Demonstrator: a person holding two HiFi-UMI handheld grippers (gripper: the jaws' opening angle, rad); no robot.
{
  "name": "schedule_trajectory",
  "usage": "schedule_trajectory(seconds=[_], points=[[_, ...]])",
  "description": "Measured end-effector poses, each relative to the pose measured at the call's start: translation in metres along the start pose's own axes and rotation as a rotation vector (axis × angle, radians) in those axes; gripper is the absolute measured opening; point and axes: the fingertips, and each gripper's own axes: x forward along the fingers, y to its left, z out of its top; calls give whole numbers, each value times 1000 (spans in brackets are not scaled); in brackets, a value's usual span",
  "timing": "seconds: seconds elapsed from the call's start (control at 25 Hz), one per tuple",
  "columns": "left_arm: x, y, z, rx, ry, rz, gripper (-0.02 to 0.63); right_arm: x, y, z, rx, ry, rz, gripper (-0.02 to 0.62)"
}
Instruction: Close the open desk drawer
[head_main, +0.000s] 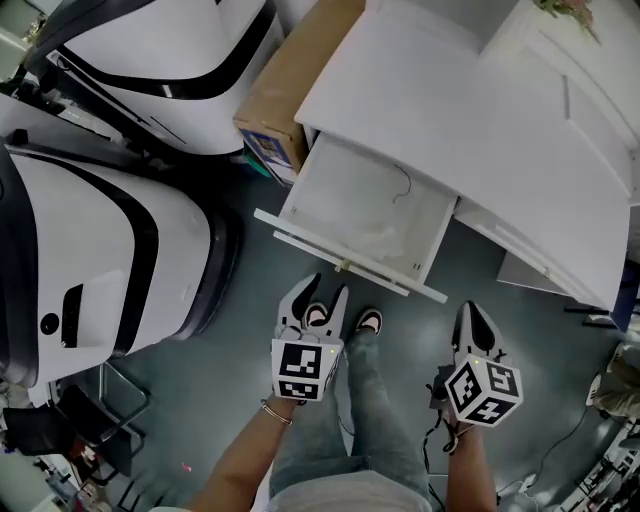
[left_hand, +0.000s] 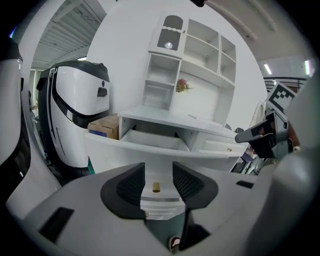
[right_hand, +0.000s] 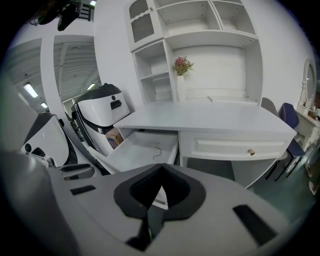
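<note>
1. The drawer (head_main: 345, 205) sticks far out from under the white table (head_main: 450, 110). It is wide open.
2. A thin bent wire (head_main: 403, 186) lies inside the drawer.
3. The small gold knob (left_hand: 156, 187) sits on the drawer's front board, on the person's side.
4. The left tool (head_main: 328, 288) is just in front of the drawer, close to the knob. Its two jaws are spread apart. The knob shows in the gap between them, but the jaws do not touch it.
5. The right tool (head_main: 468, 312) is off by the drawer's right corner. Its jaws are pressed together with nothing in them.
6. A brown box (head_main: 290, 80) sits beside the table. A big white machine (head_main: 90, 250) stands to the left.
</note>
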Motion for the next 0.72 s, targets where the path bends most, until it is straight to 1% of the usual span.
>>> schedule_trajectory(seconds=[0.24, 0.6, 0.72], points=[[14, -7, -11, 36, 13, -8, 176, -5, -13, -23, 18, 38, -30, 6], [35, -7, -10, 95, 21, -5, 183, -5, -28, -32, 54, 52, -58, 6], [39, -6, -7, 126, 17, -7, 184, -5, -32, -34, 69, 54, -68, 6]])
